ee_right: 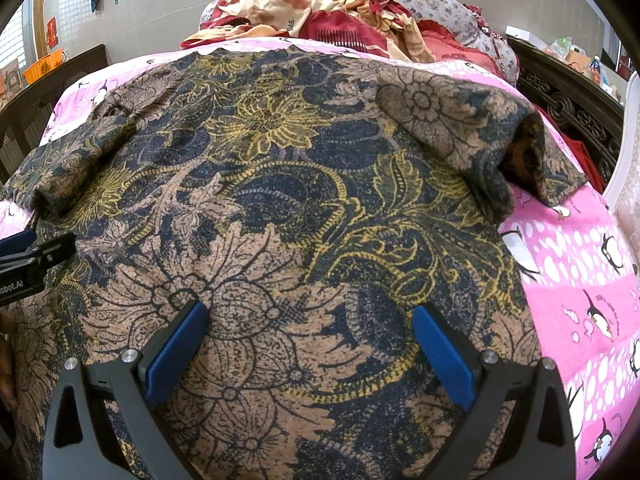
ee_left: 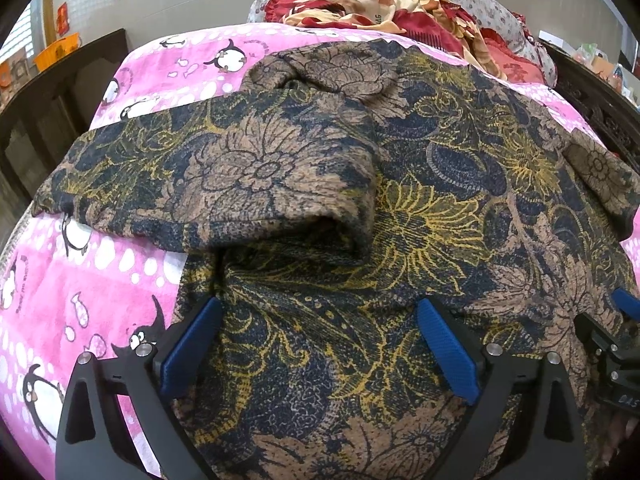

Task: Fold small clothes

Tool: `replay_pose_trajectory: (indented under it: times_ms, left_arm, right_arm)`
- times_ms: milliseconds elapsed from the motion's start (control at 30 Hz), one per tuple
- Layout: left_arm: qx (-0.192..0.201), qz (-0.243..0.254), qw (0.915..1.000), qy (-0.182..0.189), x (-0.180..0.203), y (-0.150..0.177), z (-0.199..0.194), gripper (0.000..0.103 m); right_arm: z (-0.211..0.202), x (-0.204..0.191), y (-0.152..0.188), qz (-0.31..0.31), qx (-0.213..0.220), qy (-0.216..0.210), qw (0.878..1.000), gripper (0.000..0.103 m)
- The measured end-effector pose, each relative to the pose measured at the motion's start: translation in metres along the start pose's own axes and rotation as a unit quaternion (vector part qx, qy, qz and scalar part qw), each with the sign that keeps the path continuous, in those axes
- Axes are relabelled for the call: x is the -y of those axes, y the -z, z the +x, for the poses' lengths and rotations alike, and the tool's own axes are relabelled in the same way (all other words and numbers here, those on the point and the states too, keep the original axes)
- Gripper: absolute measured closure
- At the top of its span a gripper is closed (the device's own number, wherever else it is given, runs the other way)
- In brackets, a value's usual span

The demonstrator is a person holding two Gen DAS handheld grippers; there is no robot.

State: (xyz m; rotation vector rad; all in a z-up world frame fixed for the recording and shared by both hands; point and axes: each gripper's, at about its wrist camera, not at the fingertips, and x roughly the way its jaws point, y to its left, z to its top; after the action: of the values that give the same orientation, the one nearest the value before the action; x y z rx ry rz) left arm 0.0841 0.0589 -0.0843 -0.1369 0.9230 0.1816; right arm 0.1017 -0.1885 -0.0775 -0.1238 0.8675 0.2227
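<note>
So here's where we are: the floral top [ee_left: 420,208] is laid flat across the middle of the bed, on the pink penguin blanket [ee_left: 52,280], and it reaches close to both side edges. We've got the left gripper [ee_left: 320,344] hovering low over the near left part of the fabric with its jaws wide apart, nothing between them. Same story for the right gripper [ee_right: 310,340], over the near right part: jaws spread, nothing caught. From the left view you can spot the right one's blue tip poking in from the side, so the two sit near each other over the near hem.

The left sleeve [ee_left: 224,176] is already flipped inward and lies across the body of the top, which makes sense if we're narrowing it into a rectangle first. The right sleeve [ee_right: 480,128] looks bunched up near the right edge of the bed, cuff gaping, not really laid flat, so we'd guess that one needs tidying or folding in next. We reckon the fold is maybe a third done.

Up at the far end of the bed there's a heap of red and cream bedding [ee_right: 328,16], well clear of our work.
</note>
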Motion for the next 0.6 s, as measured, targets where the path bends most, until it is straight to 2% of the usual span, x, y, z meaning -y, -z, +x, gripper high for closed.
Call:
replay_pose_trajectory:
  times_ms: [133, 267, 333, 433, 600]
  left_arm:
    - [0.004, -0.011, 0.9997, 0.02, -0.006, 0.001, -0.003, 0.02]
    - [0.017, -0.036, 0.9975, 0.058, -0.021, 0.001, -0.019, 0.022]
    - [0.022, -0.044, 0.9971, 0.059, -0.03, 0.001, -0.027, 0.023]
    - [0.039, -0.064, 0.9958, 0.053, -0.055, -0.001, -0.044, 0.023]
    - [0.075, -0.118, 0.9878, 0.069, -0.114, -0.006, -0.066, 0.023]
  right_arm:
    - [0.0, 0.0, 0.0, 0.0, 0.0, 0.0, 1.0, 0.0]
    - [0.0, 0.0, 0.0, 0.0, 0.0, 0.0, 1.0, 0.0]
    - [0.0, 0.0, 0.0, 0.0, 0.0, 0.0, 1.0, 0.0]
    - [0.0, 0.0, 0.0, 0.0, 0.0, 0.0, 1.0, 0.0]
    - [0.0, 0.0, 0.0, 0.0, 0.0, 0.0, 1.0, 0.0]
